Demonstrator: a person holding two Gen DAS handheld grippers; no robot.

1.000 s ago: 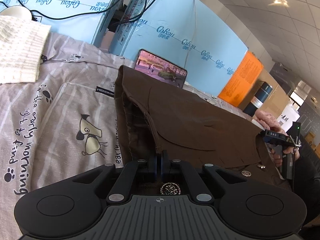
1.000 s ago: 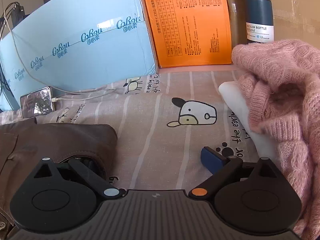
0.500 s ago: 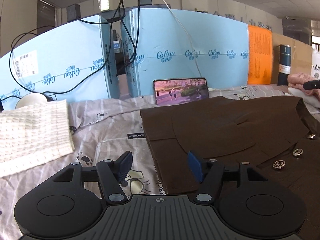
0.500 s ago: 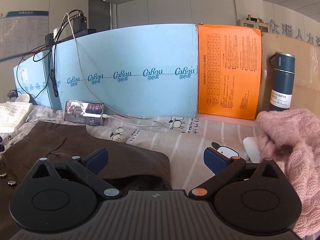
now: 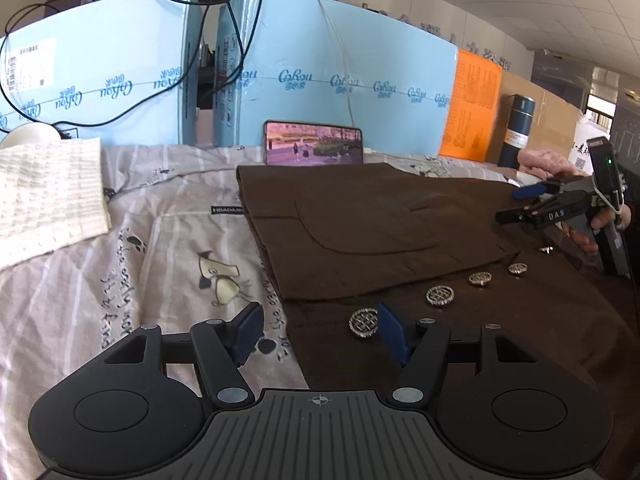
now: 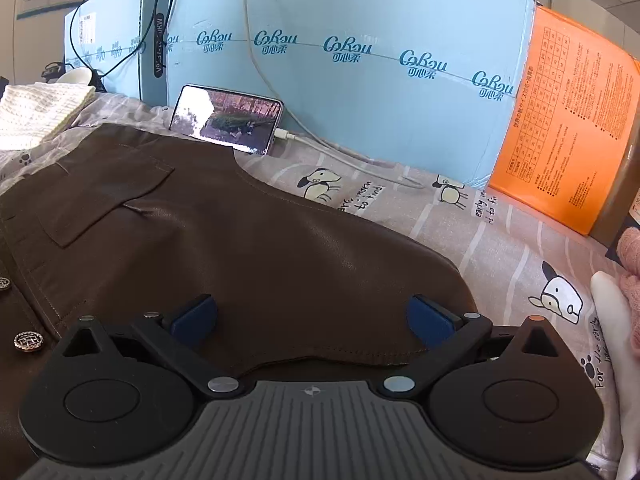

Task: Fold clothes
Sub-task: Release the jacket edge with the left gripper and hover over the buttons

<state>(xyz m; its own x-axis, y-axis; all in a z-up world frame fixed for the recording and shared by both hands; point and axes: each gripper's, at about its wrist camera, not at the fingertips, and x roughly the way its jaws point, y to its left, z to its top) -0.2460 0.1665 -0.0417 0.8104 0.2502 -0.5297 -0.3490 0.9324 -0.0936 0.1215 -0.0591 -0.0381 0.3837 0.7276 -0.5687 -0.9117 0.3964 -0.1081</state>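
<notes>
Both my grippers are empty. Left gripper (image 5: 320, 334): jaws apart, nothing between the pads, hovering over the near edge of the brown jacket (image 5: 380, 224) where it meets the bedsheet (image 5: 132, 264). Right gripper (image 6: 312, 320): jaws wide apart, nothing clamped, over the jacket's folded panel; in the left view it sits at the jacket's far right end, held in a hand (image 5: 588, 232), "DAS" printed on its body. Jacket lies flat on the sheet, partly folded over itself, row of metal buttons (image 5: 440, 295) exposed along the front, flap pocket (image 6: 108, 200) on top. Readable text: blue boxes (image 6: 360, 80) behind say "CoRou" repeatedly; the sheet carries cartoon dogs and script, "early" and "to find" legible; a black tag (image 5: 227, 210) by the jacket's edge is too small to read. Phone (image 5: 314, 149) leans on the boxes, screen lit, cable plugged in. Orange box (image 6: 560, 128) has fine print, unreadable. White knit (image 5: 48, 192) lies left; pink knit (image 6: 632, 264) right.
</notes>
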